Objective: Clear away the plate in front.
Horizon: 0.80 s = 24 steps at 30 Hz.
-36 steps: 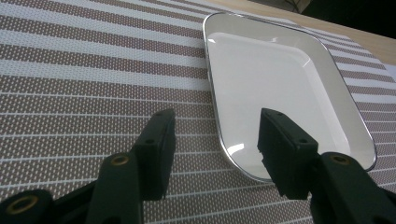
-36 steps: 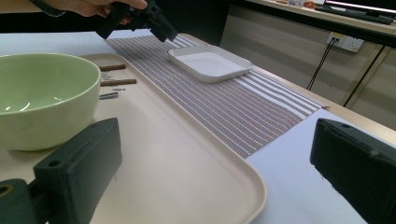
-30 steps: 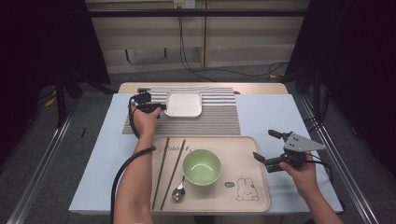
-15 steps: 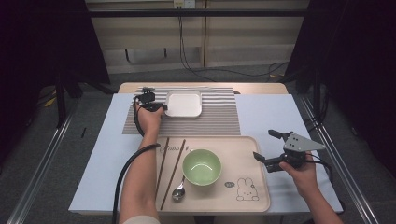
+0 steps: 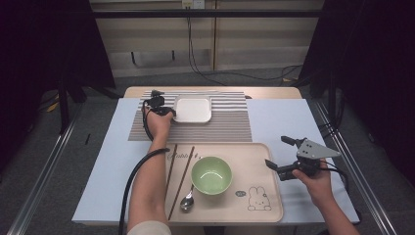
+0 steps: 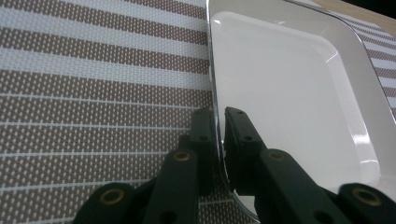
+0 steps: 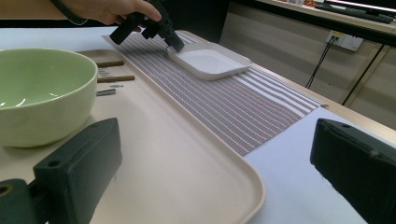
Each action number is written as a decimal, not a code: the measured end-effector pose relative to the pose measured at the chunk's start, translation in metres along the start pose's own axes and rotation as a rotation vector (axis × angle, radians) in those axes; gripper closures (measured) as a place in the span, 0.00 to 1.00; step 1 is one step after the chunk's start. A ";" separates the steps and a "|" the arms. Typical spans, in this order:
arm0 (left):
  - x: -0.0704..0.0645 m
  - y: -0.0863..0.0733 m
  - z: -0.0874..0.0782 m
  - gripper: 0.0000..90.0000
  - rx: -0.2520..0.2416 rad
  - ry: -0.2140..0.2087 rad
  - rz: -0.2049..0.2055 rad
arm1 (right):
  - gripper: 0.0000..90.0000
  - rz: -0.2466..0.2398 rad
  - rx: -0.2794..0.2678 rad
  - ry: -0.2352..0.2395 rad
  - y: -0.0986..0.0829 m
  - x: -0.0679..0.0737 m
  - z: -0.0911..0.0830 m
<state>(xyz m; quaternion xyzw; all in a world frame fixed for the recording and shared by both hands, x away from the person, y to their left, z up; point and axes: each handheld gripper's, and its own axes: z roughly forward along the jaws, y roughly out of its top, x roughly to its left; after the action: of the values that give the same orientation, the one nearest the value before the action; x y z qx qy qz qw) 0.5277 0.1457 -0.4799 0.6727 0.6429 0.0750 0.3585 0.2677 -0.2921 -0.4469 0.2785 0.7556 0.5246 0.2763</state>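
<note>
A white square plate (image 5: 193,109) (image 6: 289,93) lies on the striped placemat (image 5: 230,125) at the far side of the table. My left gripper (image 5: 169,111) (image 6: 219,121) is shut on the plate's left rim, one jaw inside the rim and one outside. The right gripper view has that gripper (image 7: 175,44) at the plate's (image 7: 210,60) near corner. My right gripper (image 5: 281,156) (image 7: 219,154) stands open over the right edge of the beige tray (image 5: 244,161), with nothing between its jaws.
On the tray sit a green bowl (image 5: 211,175) (image 7: 37,93), a pair of brown chopsticks (image 5: 181,171) and a metal spoon (image 5: 187,200). A pale blue cloth (image 5: 288,122) covers the table under the tray and the placemat.
My left gripper has edged slightly right at the plate's left rim. The plate and my right gripper have stayed where they were.
</note>
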 end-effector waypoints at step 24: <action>-0.022 0.001 -0.033 1.00 -0.027 -0.082 -0.057 | 0.00 0.098 -0.019 -0.084 0.002 -0.004 0.001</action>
<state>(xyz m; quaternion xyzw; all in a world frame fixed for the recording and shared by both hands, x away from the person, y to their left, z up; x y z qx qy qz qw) 0.5066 0.1384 -0.4475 0.6517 0.6455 0.0461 0.3956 0.2716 -0.2931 -0.4448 0.3343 0.7238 0.5325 0.2843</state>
